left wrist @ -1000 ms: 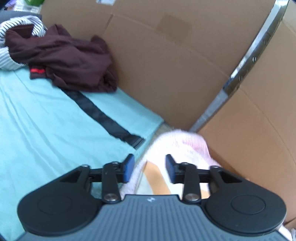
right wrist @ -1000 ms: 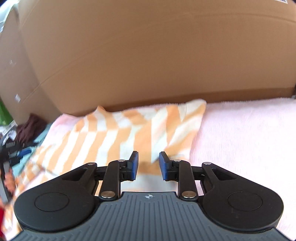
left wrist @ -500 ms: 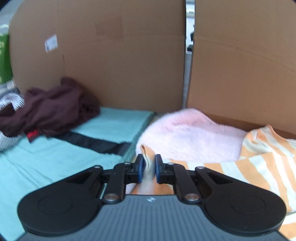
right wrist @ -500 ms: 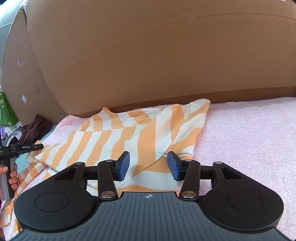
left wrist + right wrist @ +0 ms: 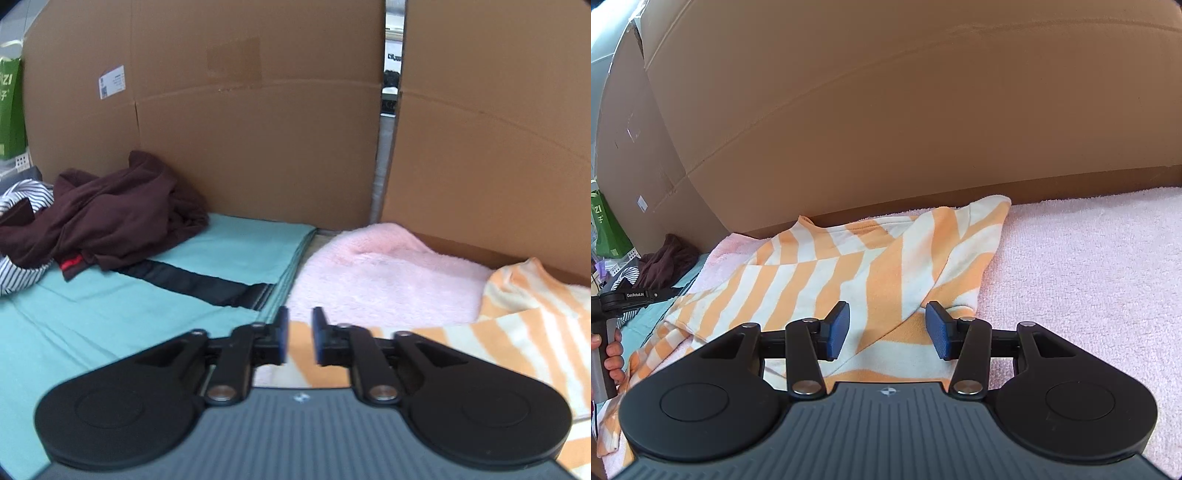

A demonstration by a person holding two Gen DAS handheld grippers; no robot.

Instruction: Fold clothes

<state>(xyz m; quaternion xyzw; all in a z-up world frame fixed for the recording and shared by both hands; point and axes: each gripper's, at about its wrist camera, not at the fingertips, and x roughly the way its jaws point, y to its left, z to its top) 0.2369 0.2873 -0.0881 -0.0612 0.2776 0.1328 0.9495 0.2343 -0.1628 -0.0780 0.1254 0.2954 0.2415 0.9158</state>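
Orange-striped shirt (image 5: 871,266) (one) lies under two parted tongs (image 5: 886,330).

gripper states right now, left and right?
Left gripper: open by a narrow gap, holding nothing.
Right gripper: wide open, empty, over the striped shirt.
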